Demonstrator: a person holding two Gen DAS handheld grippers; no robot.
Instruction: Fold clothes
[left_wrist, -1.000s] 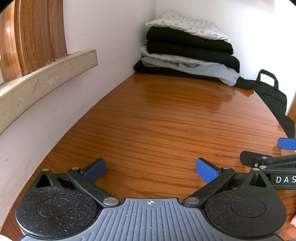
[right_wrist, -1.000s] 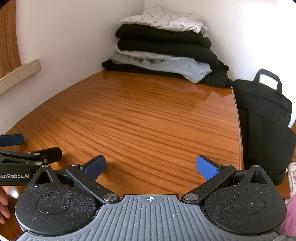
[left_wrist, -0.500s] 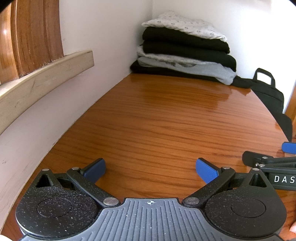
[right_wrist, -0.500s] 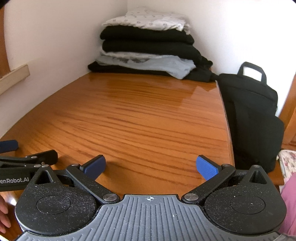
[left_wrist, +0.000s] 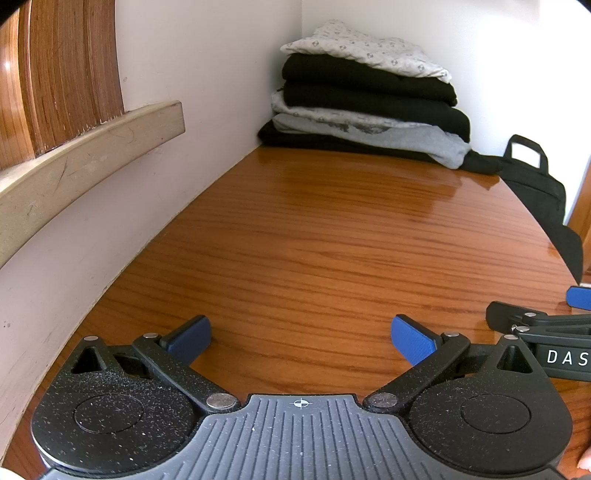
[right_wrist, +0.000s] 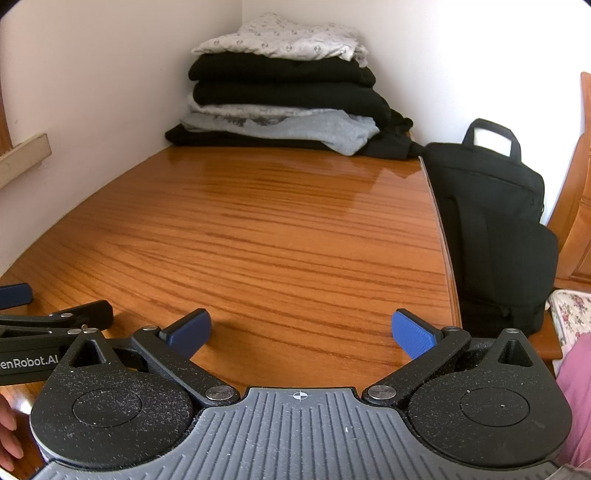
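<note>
Glossy reddish-brown wooden tabletop (left_wrist: 332, 236) fills centre frame, running to a corner of plain white walls (right_wrist: 92, 74). Beige wooden ledge (left_wrist: 92, 155) upper left. Daylight glare on the varnish, far end.

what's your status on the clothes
Left hand-held gripper open, empty. Right hand-held gripper open, empty. Folded clothes stack in far corner of table. Nothing between.

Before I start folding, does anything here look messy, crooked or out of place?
Mostly tidy. The stack of folded clothes in the corner of the wooden table is slightly uneven: the light grey garment sticks out beyond the black ones above, and the bottom black garment trails towards the black bag.
</note>
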